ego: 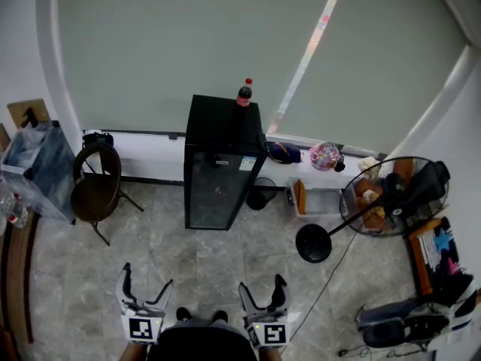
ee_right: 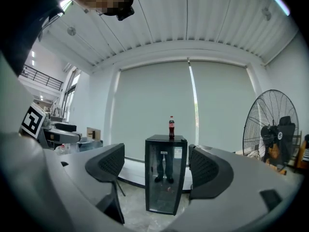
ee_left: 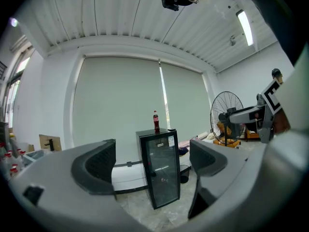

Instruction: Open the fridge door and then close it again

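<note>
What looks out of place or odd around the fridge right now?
Only small things. A dark cola bottle with a red cap stands upright on top of the black glass-door mini fridge, not inside. The cord of the black pedestal fan trails loose over the grey floor. No spill or damage shows.

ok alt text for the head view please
Seen from above, a black glass-door fridge stands shut by the window wall, a cola bottle on top. The left claw and right claw are open, well short of it.
</note>
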Available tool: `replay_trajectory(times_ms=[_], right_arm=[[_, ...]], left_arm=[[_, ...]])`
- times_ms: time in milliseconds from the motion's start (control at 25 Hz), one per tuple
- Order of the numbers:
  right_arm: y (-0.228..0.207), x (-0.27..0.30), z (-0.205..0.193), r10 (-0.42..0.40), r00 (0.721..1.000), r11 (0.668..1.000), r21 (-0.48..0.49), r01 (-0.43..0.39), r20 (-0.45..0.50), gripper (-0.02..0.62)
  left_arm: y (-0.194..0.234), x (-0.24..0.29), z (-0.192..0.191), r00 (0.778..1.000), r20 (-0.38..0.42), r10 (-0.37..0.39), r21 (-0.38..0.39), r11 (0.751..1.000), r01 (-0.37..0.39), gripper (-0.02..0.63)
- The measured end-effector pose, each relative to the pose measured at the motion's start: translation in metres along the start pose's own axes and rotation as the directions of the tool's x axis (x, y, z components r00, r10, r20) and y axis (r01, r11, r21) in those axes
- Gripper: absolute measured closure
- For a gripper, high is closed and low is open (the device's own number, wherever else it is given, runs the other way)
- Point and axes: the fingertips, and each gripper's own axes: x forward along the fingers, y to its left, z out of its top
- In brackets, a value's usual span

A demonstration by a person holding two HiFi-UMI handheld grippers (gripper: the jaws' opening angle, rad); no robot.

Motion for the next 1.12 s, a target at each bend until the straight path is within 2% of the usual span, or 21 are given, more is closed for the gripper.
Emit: replay_trajectory(times_ms=[520,880,1040,1120], right_arm=[[0.03,0.01,-0.007,-0.009,1.0,1.0,0.011,0.009,-0.019,0.189],[0.025,0.038,-0.01,-0.006,1.0,1.0,-0.005,0.006,-0.013,0.189],[0.014,0.064,-0.009,-0.001,1.0,1.0,-0.005,0.001,-0.014,0.189],[0.006,0.08,-0.009,0.003,1.0,1.0,-0.011,-0.003,-0.012,0.189]], left_arm=[[0.02,0.008,-0.01,0.999,-0.02,-0.045,-0.006,0.999,0.045,0.143],[0.03,0.031,-0.016,0.998,-0.031,-0.046,0.0,0.999,0.046,0.143],[0.029,0.058,-0.016,0.998,-0.031,-0.058,-0.001,0.998,0.058,0.143],[0.024,0.076,-0.013,0.997,-0.02,-0.075,0.026,0.997,0.075,0.143]])
